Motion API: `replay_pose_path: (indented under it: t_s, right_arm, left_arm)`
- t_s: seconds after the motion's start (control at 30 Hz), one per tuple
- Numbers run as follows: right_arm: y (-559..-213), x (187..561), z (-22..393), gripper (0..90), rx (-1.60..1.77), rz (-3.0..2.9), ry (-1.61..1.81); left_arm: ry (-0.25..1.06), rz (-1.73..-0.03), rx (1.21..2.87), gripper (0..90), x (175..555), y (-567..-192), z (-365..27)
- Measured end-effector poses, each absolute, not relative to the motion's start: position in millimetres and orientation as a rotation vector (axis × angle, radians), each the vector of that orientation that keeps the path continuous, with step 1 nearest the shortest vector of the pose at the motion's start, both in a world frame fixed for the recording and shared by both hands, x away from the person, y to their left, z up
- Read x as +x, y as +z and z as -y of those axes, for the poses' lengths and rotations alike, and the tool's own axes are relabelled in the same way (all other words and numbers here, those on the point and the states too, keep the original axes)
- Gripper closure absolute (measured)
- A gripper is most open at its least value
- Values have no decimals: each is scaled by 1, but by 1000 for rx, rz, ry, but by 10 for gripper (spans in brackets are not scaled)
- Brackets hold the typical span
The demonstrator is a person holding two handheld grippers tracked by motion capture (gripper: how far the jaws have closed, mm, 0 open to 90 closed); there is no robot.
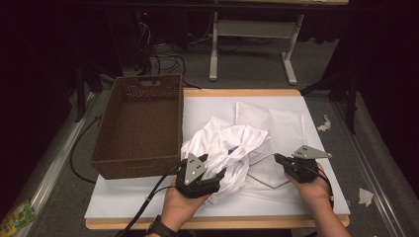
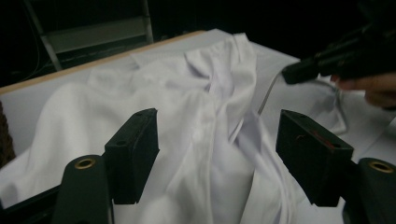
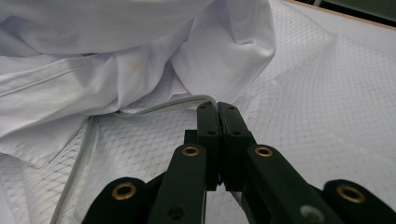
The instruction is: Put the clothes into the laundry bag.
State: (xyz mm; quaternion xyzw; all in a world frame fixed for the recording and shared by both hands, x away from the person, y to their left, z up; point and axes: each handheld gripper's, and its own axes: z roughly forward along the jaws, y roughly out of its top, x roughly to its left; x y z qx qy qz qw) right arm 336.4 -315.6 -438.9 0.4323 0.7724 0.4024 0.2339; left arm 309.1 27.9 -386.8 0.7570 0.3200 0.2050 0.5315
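Pinching, right side: the right gripper [image 3: 218, 109] is clamped shut on the piped edge of the mesh bag [image 3: 327, 116], and that edge is held a little off the table.
Left side: the left gripper [image 2: 217, 154] is seen with jaws wide apart and nothing pressed between the pads. The white shirt [image 2: 205, 116] is bunched just beyond them.
Where the shirt is: it's heaped at the near middle of the white pad [image 1: 123, 197], draped partly over the bag's near-left corner, with the basket just to its left.
Shirt feel (a guess): light, floppy and a bit slick. No shape will be kept when it's lifted, and loose folds can be expected to trail.
Where to grab: a thick bunch of folds near the middle of the heap is probably best, so more cloth gets carried at once. A single thin layer would likely be slipped out of.
Bag feel (a guess): thin netting, limp, easily snagged. The stiffer piped rim looks like the only decent handle, and that's where it's already held.
Edges nearby: the tall wall of the wicker basket [image 1: 133, 170] stands close on the left, so a swing that way has to be lifted over its rim.
Open room: bare pad is left in front of the basket and along the near edge. To the right of the bag there's only a narrow strip.
Far end: the rest of the bag is laid flat toward the wooden table edge [image 1: 237, 92], with free pad between.
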Motion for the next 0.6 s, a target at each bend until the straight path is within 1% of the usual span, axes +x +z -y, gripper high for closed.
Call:
replay_pose_path:
  t_s: [0.1,0.17,0.23,0.33,0.47,0.5,0.57,0.6]
  right_arm:
    - [-439,336,316,897,1183,-2122,1109]
    - [-439,336,316,897,1185,-2122,1109]
    - [-439,336,316,897,1185,-2122,1110]
    - [-439,336,317,897,1184,-2121,1117]
    - [-440,337,318,897,1188,-2125,1117]
    - [-440,337,318,897,1188,-2125,1117]
    - [-440,337,318,897,1185,-2127,1118]
    - [-440,337,318,897,1174,-2126,1120]
  left_arm:
    - [482,-748,1787,283,324,-373,-12]
    - [472,-762,1804,245,342,-367,3]
    - [441,-788,1870,183,360,-368,21]
    - [453,-734,1957,162,371,-378,49]
    - [412,-780,2058,186,390,-401,77]
    - [445,-796,2086,202,393,-407,83]
    - [464,-817,2160,245,399,-418,92]
    - [485,-842,2180,284,402,-422,94]
